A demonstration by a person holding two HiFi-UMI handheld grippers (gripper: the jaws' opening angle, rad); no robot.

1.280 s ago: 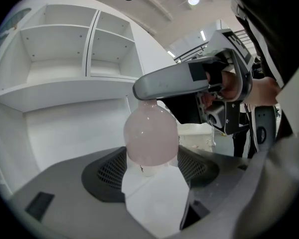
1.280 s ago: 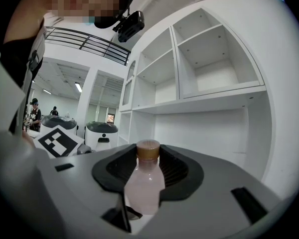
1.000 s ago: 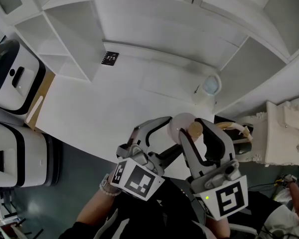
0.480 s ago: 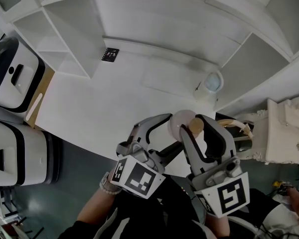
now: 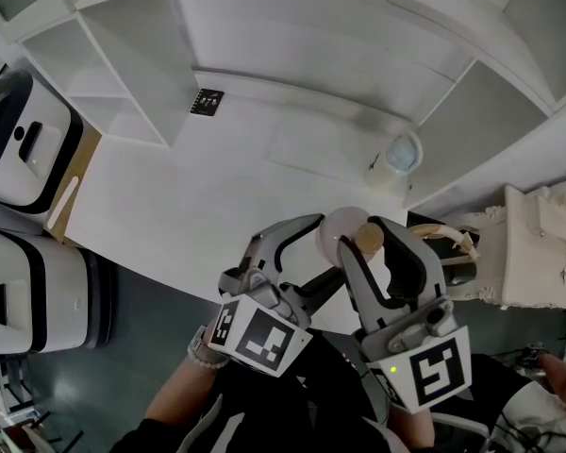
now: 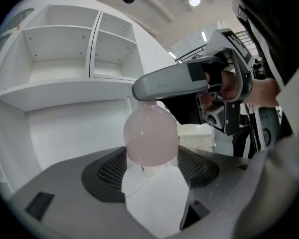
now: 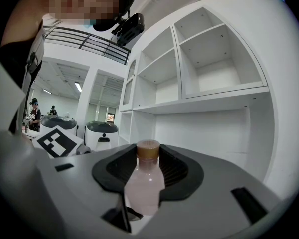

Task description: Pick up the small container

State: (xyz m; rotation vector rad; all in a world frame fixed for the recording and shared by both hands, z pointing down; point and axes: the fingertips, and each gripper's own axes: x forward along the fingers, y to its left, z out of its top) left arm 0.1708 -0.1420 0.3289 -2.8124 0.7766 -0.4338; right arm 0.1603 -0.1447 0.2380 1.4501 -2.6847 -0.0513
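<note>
A small pink bottle with a tan cap hangs above the white table's near edge, between both grippers. My right gripper is shut on it; in the right gripper view the bottle stands cap-up between the dark pads. My left gripper reaches in from the left, and its jaws stand against the bottle's rounded body. One right finger crosses above and hides the cap there.
A pale lidded cup stands at the back right of the table, and a black marker tag lies at the back. White shelving rises behind. Two white and black machines stand at the left, an ornate white object at the right.
The grippers and bottle have drifted very slightly up and left in the view. Both grips look the same.
</note>
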